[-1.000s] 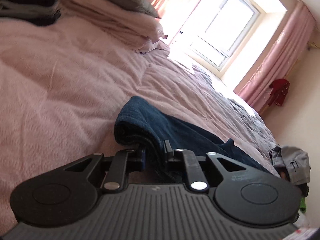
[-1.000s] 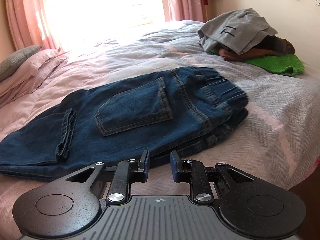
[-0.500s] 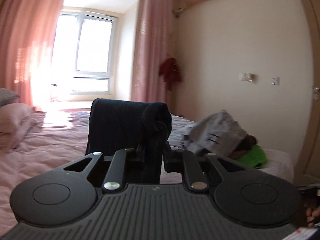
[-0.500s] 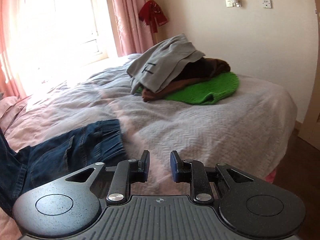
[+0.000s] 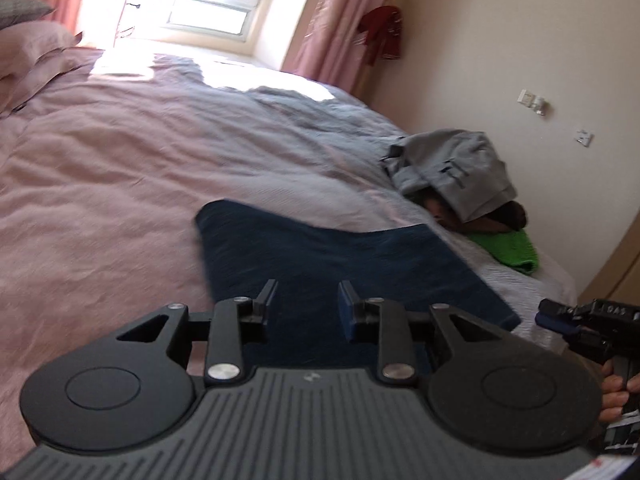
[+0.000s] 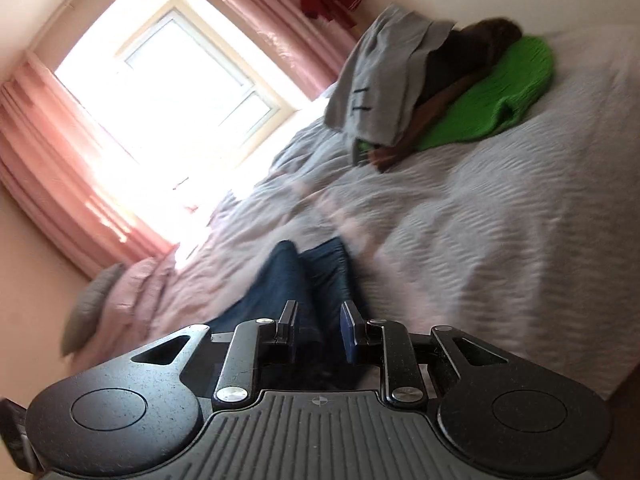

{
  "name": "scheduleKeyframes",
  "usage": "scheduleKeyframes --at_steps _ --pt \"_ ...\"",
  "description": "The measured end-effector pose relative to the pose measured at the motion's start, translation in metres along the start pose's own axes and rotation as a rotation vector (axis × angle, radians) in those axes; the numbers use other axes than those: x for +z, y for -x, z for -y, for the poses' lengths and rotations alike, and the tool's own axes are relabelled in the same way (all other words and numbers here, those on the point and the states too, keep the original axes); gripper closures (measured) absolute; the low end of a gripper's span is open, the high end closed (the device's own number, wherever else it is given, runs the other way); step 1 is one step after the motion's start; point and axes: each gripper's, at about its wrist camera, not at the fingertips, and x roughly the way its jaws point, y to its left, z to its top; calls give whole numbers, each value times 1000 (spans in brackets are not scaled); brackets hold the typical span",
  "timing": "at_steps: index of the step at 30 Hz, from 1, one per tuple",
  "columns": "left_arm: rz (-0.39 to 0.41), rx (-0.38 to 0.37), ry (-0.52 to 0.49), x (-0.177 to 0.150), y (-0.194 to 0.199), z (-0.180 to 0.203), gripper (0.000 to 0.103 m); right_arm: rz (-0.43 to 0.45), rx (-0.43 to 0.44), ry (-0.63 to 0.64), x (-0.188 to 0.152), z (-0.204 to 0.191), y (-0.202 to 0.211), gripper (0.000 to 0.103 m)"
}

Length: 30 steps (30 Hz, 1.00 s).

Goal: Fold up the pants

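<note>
Dark blue jeans (image 5: pixel 332 256) lie folded flat on the pink bedspread (image 5: pixel 100 184). My left gripper (image 5: pixel 306 298) hovers open just above their near edge, nothing between its fingers. In the left wrist view the right gripper (image 5: pixel 552 318) shows at the far right, held by a hand (image 5: pixel 614 386). In the right wrist view my right gripper (image 6: pixel 318 322) is open over the end of the jeans (image 6: pixel 296 284), holding nothing; the view is tilted and blurred.
A pile of clothes sits at the bed's far corner: a grey garment (image 5: pixel 452 168) over a brown one, on a green knit (image 5: pixel 508 248). Pillows (image 5: pixel 28 44) lie at the head by the window. A red item (image 5: pixel 380 32) hangs on the wall.
My left gripper carried the jeans' leg end over onto the rest, then opened and let go. The jeans now lie folded. The right gripper swung back toward the jeans.
</note>
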Motion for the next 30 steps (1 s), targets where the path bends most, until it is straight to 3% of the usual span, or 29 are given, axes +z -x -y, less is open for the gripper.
scheduleKeyframes --at_steps 4,9,10,12,17,20,23,26,28,30 --pt "-72 -2 99 -14 0 -36 78 -92 20 47 14 -7 -41 84" --pt "-136 -41 131 -28 -12 -40 77 -200 5 -11 19 -1 -75 84" --pt "-137 -41 129 -29 -14 -39 77 -204 15 -20 20 0 -75 84" --pt "-131 -30 106 -30 -15 -32 75 -189 30 36 22 -11 -71 95" --pt "-127 -32 71 -28 -17 -26 71 -77 48 161 24 -39 -52 99" --pt "-120 -37 29 -25 -19 -20 72 6 -16 205 25 -43 -45 99" --pt "-135 -21 -12 -27 -27 -14 71 -60 -155 176 14 -18 -68 99" --pt "-137 -8 -36 -25 -28 -13 70 -77 -209 175 10 -14 -75 94" --pt "-129 12 -52 -17 -27 -15 78 -90 -274 257 15 -29 -77 85" --pt "-95 51 -90 -3 -27 -15 80 -15 -380 436 15 -58 -78 80"
